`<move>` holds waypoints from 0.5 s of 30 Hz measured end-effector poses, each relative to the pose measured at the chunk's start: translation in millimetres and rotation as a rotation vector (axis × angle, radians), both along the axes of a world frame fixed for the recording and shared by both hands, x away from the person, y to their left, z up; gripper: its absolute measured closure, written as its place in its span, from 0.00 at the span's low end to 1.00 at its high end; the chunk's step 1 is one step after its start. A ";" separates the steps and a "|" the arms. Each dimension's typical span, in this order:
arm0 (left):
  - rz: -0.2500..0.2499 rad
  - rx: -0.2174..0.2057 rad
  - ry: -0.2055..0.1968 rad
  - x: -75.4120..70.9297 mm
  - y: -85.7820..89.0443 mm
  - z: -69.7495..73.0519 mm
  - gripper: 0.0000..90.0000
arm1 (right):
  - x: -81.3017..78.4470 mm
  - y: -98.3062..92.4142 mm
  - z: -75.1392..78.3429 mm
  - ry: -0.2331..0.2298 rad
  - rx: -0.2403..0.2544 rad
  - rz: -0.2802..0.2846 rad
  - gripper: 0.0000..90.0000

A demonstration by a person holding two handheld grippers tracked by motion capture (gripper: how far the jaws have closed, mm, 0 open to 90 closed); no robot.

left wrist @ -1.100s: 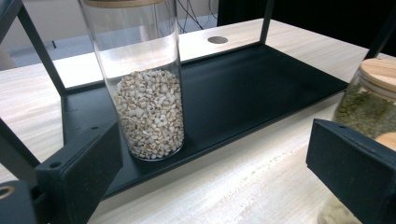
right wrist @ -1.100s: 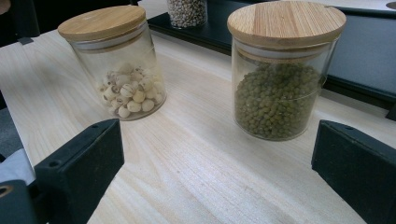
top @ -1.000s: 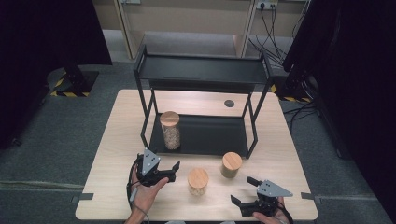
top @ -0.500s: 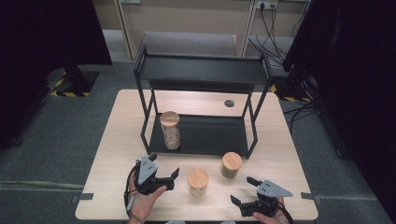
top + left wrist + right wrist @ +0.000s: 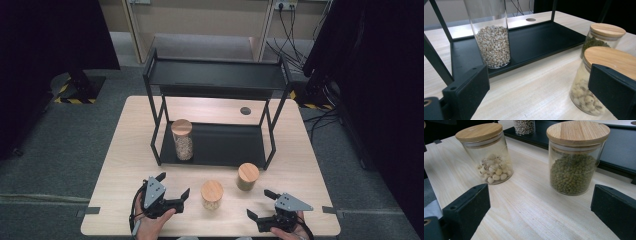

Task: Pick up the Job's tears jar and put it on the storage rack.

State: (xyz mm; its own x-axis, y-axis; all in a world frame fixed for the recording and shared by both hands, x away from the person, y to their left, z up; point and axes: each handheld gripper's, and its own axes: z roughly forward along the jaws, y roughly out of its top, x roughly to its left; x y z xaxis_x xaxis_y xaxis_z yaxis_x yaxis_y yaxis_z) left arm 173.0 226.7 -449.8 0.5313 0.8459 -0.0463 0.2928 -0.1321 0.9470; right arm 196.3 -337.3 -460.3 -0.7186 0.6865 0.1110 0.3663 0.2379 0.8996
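The left gripper hovers low over the near edge of the pale wooden table, its 2 black jaws spread wide with nothing between them. The short glass jar of pale round seeds with a flat wooden lid stands upright just to that gripper's right, and in the left gripper view the same jar sits partly behind the right-hand jaw, not yet between the 2. Its long axis is vertical, so a sideways closing grip around the wall suits it.

The right gripper is likewise released and empty, lying nearer the short glass jar of green beans, which probably stands just clear of the black metal 2-tier shelf.
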 end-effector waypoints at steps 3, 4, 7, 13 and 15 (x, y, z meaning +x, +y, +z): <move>-0.004 -0.003 0.001 -3.4 0.2 -1.8 0.04 | -0.1 0.4 0.1 -0.001 -0.002 0.001 0.03; -0.005 -0.003 0.001 -4.6 0.2 -2.4 0.04 | -0.1 0.4 0.1 -0.001 -0.002 0.002 0.03; -0.005 0.000 -0.002 -8.2 0.0 -4.6 0.04 | -0.3 0.2 0.2 -0.001 -0.001 0.001 0.03; 0.000 -0.002 0.014 -12.3 1.5 -10.1 0.04 | -1.1 -0.4 0.5 -0.003 0.000 -0.002 0.03; 0.002 -0.005 0.014 -12.8 1.8 -11.1 0.04 | -1.5 -0.3 0.6 -0.005 0.000 0.000 0.03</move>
State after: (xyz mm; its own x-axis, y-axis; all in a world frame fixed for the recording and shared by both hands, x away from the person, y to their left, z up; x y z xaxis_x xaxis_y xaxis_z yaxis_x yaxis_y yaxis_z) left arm 160.2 228.5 -460.9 0.5293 0.8465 -0.0579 0.3062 -0.1269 0.9435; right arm 194.8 -337.6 -459.7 -0.7189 0.6868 0.1075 0.3618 0.2377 0.9014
